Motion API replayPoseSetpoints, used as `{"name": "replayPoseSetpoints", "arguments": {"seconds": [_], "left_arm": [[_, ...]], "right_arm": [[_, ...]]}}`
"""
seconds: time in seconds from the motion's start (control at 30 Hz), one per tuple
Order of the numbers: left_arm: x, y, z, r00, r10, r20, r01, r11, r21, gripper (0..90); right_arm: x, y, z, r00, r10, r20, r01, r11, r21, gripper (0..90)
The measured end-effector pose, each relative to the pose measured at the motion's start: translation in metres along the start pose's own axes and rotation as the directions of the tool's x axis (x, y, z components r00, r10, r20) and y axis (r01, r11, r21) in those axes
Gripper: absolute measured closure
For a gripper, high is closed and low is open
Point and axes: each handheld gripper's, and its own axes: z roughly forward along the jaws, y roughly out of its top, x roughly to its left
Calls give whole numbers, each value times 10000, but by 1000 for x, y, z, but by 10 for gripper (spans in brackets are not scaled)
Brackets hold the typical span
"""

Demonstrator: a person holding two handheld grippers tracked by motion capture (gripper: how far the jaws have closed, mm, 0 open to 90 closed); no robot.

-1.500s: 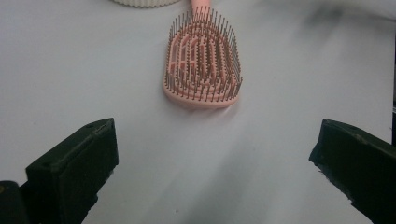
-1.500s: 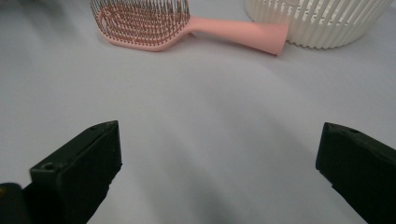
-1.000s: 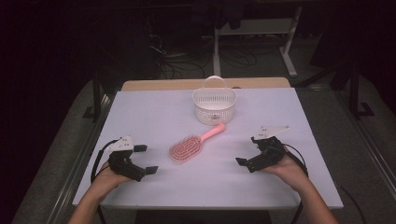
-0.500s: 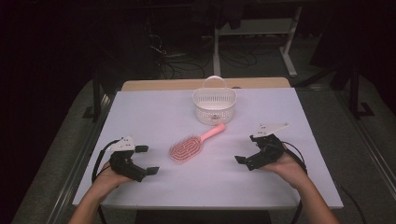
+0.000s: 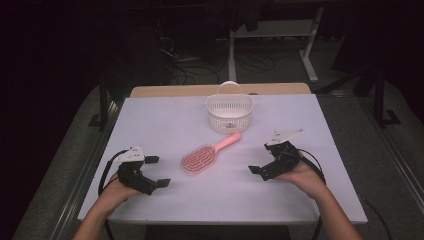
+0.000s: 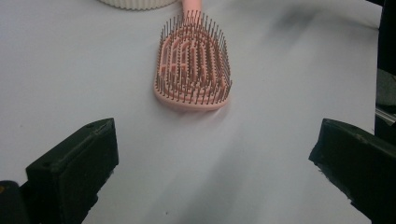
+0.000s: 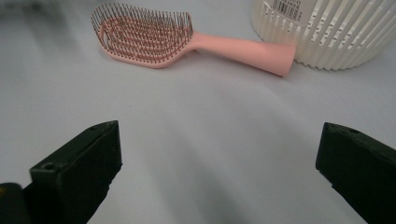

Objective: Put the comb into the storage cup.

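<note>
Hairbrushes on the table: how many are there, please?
1. The pink hairbrush lies bristles up at mid-table between the left gripper and the right gripper, its handle end beside the white basket. The basket's inside is partly hidden.

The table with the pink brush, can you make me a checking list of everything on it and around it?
Surface: white table, flat, bare around the things.
Job's things: pink hairbrush lying bristles up in the middle, handle end toward the white basket; whether they touch cannot be told.
Clutter: nothing seen.
Grippers: left gripper and right gripper each in a hand, low at the near side, jaws wide apart, holding nothing.
Cables: a black cable loops from the left gripper, another from the right one; more lie on the floor behind.
Surroundings: dark room, pale desk legs beyond the table.
</note>
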Motion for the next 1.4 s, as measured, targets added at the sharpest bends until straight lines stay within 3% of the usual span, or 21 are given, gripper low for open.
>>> {"name": "replayPoseSetpoints", "arguments": {"seconds": [1.17, 1.4], "left_arm": [[-1, -2, 0, 10000, -61, 56, 61, 10000, 16, 0], [1, -2, 0, 10000, -82, -33, 82, 9999, -77, 2]], "right_arm": [[0, 35, 27, 9990, -346, -266, 351, 9992, 173, 2], [-1, 40, 33, 9989, -361, -313, 367, 9992, 179, 38]]}}
